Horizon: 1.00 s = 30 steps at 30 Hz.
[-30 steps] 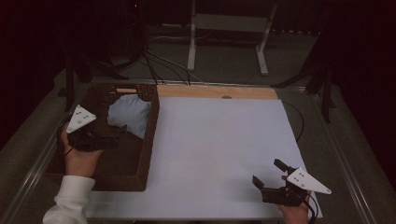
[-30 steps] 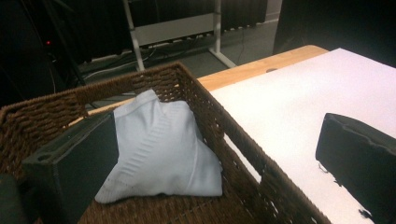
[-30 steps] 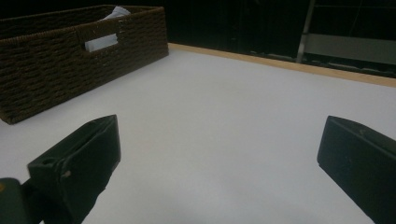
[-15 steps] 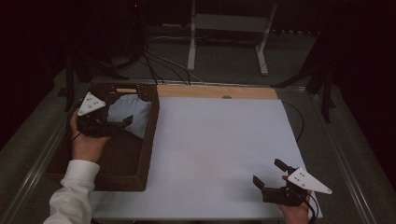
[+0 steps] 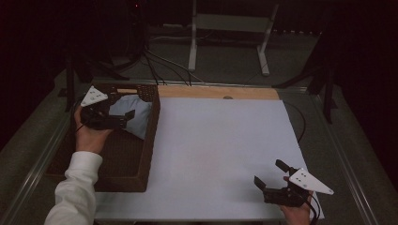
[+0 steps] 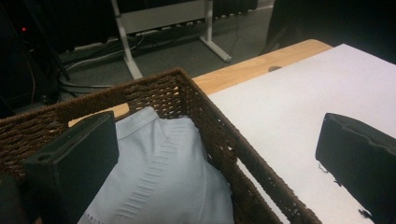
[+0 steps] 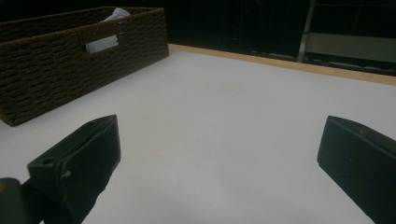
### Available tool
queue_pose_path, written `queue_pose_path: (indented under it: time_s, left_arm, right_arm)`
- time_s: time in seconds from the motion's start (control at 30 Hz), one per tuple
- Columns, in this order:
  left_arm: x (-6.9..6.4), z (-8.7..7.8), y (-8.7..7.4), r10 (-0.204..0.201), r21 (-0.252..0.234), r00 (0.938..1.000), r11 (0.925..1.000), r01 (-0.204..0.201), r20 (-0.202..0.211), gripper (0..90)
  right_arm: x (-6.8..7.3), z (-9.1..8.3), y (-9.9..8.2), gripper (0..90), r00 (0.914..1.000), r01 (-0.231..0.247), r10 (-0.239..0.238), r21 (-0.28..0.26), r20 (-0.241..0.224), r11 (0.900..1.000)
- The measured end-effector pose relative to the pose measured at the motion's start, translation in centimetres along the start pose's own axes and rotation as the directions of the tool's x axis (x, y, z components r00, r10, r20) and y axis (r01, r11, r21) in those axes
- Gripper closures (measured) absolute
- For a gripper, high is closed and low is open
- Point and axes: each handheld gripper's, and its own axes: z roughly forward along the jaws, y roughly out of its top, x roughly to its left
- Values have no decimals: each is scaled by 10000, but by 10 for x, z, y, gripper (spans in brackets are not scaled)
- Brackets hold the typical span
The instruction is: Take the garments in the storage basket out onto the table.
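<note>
Pale blue folded garment (image 6: 163, 177), ribbed stitching running down its front, lies bunched in the far end of the dark brown woven wicker basket (image 5: 145, 154), and that basket sits at the left edge of the white-covered surface (image 5: 220, 150). Over it hangs the left gripper (image 5: 121, 117), jaws spread wide and gripping nothing, one jaw above the cloth, the other out past the basket's right wall in the left gripper view (the white sheet lies under that one). Whether the near jaw touches the fabric, I cannot tell. The person's left hand (image 5: 89, 136) wraps the gripper's body, a white sleeve (image 5: 75, 192) trailing back to the bottom edge.

Down at the near right corner, the right gripper (image 5: 272, 173) sits low over the white sheet, well apart from the basket, jaws released and wide with bare surface between them. In the right gripper view the basket's side shows a handle slot (image 7: 102, 43), a sliver of the pale cloth peeking above the rim. A strip of bare light wood (image 5: 216, 92) runs along the far edge of the surface.
</note>
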Motion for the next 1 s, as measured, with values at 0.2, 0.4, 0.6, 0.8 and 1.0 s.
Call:
queue_pose_path:
  time_s: [0.2, 0.4, 0.6, 0.8, 1.0]
  left_arm:
    - [5, 9, 1, 29, 162, 10000, 9999, -28, -81, 4]
    - [8, 16, 3, 122, 350, 9997, 9993, -115, -203, 4]
    - [12, 26, 4, 30, 594, 9997, 9982, -16, -230, 4]
    - [15, 36, 5, 34, 699, 9995, 9976, -11, -320, 4]
    - [17, 44, 3, 22, 811, 9993, 9967, 8, -377, 4]
  right_arm:
    - [0, 0, 0, 0, 10000, 9, -9, -1, 13, 10000]
    - [0, 0, 0, 0, 10000, 5, -5, -9, -4, 10000]
    - [0, 0, 0, 0, 10000, 0, 0, -12, 1, 10000]
    - [-1, 0, 0, 0, 10000, -6, 6, -20, 8, 10000]
    - [-1, 0, 0, 0, 10000, -7, 7, -27, -12, 10000]
